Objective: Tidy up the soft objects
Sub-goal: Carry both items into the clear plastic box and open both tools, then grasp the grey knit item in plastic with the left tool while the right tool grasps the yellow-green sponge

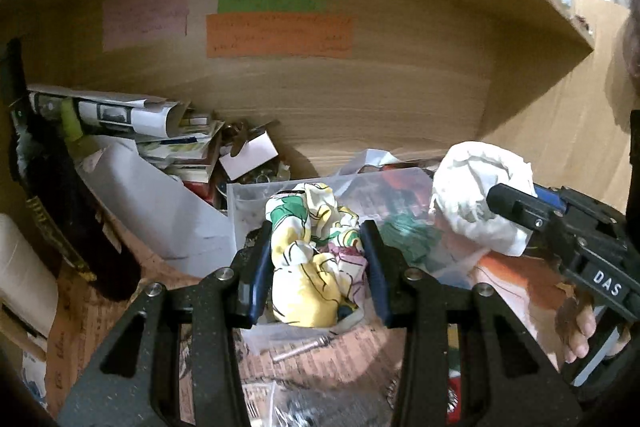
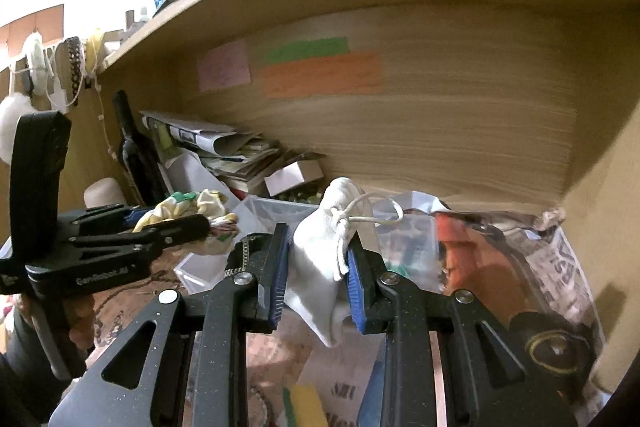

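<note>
A dark glass wine bottle [image 1: 48,187] is seen leaning at the far left of the wooden shelf recess [image 1: 360,99], left of the clear plastic storage box [image 1: 248,199]; a rolled newspaper on a stack of papers and booklets [image 1: 132,119] is lodged behind and left of that box. On the recess back wall above the box, 3 paper notes are stuck: a pale pink sheet [image 1: 144,15], then a green strip [image 1: 270,2] over an orange strip [image 1: 278,35]. Directly over the box, a crumpled yellow, green and white floral cloth [image 1: 316,259] is clamped between the 2 blue-padded fingers of the left gripper [image 1: 316,263]; the cloth is held clear above the box's front rim. Right of the box, a white drawstring fabric pouch [image 2: 324,259] is pinched between the fingers of the right gripper [image 2: 316,279], its white cord [image 2: 376,211] looped above it. Behind and right of the pouch, a crinkled clear plastic bag with orange contents [image 2: 480,259] is spread beside the box.
</note>
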Demonstrator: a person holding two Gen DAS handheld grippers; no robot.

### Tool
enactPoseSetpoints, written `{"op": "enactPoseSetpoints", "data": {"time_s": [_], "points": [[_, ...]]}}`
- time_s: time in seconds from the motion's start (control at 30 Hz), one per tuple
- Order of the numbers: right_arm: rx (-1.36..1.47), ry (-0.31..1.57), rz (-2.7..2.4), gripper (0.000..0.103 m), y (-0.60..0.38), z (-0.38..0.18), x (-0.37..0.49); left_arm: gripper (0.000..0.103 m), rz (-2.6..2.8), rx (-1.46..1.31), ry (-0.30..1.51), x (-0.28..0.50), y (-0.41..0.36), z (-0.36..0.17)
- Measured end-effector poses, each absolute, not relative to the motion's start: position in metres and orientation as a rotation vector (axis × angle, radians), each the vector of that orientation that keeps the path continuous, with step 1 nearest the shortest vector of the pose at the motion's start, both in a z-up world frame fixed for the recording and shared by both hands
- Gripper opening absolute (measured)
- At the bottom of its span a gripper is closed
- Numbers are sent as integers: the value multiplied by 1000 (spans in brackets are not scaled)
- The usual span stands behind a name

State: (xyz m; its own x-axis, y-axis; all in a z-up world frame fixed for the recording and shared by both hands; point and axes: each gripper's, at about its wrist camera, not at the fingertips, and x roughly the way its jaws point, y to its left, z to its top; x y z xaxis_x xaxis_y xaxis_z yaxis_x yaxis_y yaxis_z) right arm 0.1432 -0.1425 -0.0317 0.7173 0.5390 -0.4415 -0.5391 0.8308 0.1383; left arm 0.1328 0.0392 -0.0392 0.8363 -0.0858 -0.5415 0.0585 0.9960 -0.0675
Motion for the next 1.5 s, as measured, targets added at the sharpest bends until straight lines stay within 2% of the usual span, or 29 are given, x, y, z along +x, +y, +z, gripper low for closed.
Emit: {"op": "enactPoseSetpoints", "data": {"time_s": [0.67,0.77,0.87,0.93,1.0,1.07,1.27,1.43,1.5], "points": [[-144,725,622,27,-91,-88,212,42,-60,-23,795,215,40,-97],[-173,743,613,27,-90,-90,211,53,-57,-3,804,215,37,-100],[-200,751,603,33,-90,-93,208,59,-59,9,800,214,35,-99],[-209,746,588,40,-92,-92,205,62,-59,16,799,212,35,-98],[-206,733,576,54,-96,-89,203,66,-65,8,797,210,37,-96],[-198,715,565,59,-100,-85,198,67,-68,-1,787,205,39,-91],[-175,635,541,67,-115,-61,178,72,-75,-13,724,180,41,-67],[-155,533,515,77,-130,-37,151,89,-76,-19,635,146,43,-43],[-146,501,508,82,-137,-29,140,92,-74,-14,610,133,44,-37]]}}
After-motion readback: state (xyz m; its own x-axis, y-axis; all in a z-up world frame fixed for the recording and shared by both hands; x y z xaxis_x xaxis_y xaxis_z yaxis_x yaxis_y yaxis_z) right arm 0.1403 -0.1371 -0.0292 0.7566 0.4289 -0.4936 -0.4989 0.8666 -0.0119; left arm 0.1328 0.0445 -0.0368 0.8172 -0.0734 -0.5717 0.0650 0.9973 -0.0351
